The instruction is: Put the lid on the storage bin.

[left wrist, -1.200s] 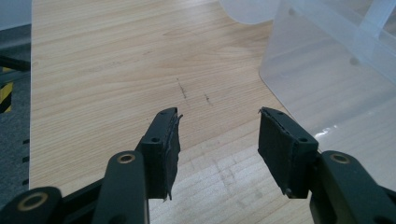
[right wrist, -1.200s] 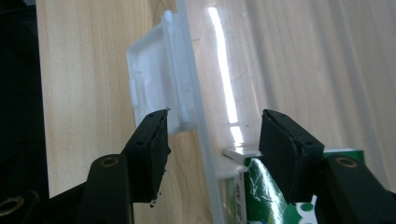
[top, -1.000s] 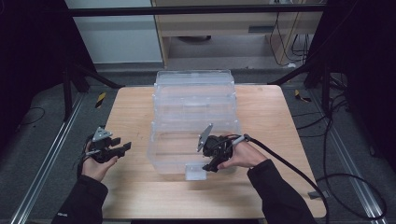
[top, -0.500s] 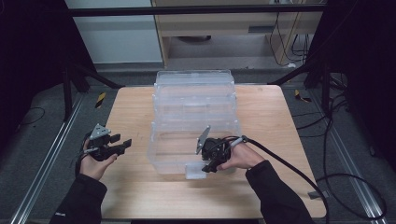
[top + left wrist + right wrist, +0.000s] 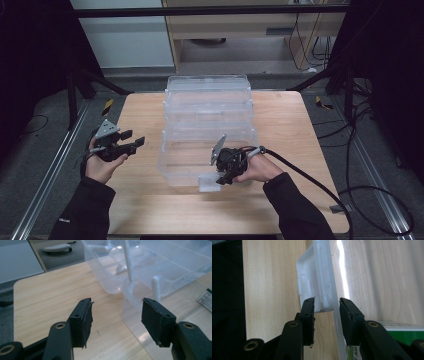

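Note:
A stack of clear plastic storage boxes (image 5: 207,107) stands in the middle of the wooden table (image 5: 140,210). The front box has a white latch (image 5: 206,183) on its near wall. My right gripper (image 5: 224,176) is at that wall. In the right gripper view its jaws are open (image 5: 327,305), the clear wall runs between them and the white latch (image 5: 312,285) lies just past the tips. My left gripper (image 5: 134,139) hovers left of the stack. It is open and empty (image 5: 116,315), pointing at the clear box's corner (image 5: 135,305).
A green and white label (image 5: 404,337) sits by the front box's bottom. The right gripper's black cable (image 5: 320,187) trails off the table's right side. Bare wood lies left of the stack and along the front edge. Metal rails and dark floor surround the table.
My left gripper has drifted slightly up and toward the stack. The right gripper has stayed at the front wall.

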Available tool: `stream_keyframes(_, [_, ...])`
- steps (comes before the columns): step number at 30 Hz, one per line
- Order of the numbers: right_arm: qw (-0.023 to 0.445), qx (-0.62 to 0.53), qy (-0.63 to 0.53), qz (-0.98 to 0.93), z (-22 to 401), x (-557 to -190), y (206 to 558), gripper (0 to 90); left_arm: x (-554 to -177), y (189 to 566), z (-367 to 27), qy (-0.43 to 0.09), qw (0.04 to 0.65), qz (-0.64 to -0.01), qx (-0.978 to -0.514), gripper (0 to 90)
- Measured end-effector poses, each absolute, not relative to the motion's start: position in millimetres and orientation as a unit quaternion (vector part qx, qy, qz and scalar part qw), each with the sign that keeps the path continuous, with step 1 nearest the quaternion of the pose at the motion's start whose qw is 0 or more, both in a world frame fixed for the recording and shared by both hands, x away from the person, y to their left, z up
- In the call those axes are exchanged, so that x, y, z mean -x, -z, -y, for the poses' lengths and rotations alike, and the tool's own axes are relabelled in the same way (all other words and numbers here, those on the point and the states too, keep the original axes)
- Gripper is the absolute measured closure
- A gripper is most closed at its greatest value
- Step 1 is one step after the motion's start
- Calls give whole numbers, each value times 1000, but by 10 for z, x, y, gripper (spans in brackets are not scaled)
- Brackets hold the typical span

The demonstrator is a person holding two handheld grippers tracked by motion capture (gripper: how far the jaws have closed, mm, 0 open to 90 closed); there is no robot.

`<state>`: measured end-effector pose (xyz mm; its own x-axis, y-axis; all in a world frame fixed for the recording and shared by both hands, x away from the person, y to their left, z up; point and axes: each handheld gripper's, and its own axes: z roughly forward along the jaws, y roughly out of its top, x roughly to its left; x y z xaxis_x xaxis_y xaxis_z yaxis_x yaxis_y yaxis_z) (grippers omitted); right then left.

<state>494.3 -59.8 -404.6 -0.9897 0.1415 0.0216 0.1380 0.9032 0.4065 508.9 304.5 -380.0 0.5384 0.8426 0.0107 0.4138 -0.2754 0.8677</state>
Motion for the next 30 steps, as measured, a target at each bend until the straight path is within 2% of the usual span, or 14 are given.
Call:
stream_keyframes(12, [10, -62, -207, -976, 598, -4931, 4046, 659, -5336, 3524, -2810, -229, 450, -353, -788, 391])
stream_keyframes(17, [12, -62, -207, -976, 599, -4926, 4046, 659, -5418, 3407, -2709, -227, 438, -322, -808, 392])
stream_keyframes(30, [13, -59, -207, -976, 600, -4923, 4046, 659, -5596, 3139, -2536, -207, 449, -273, -825, 406])
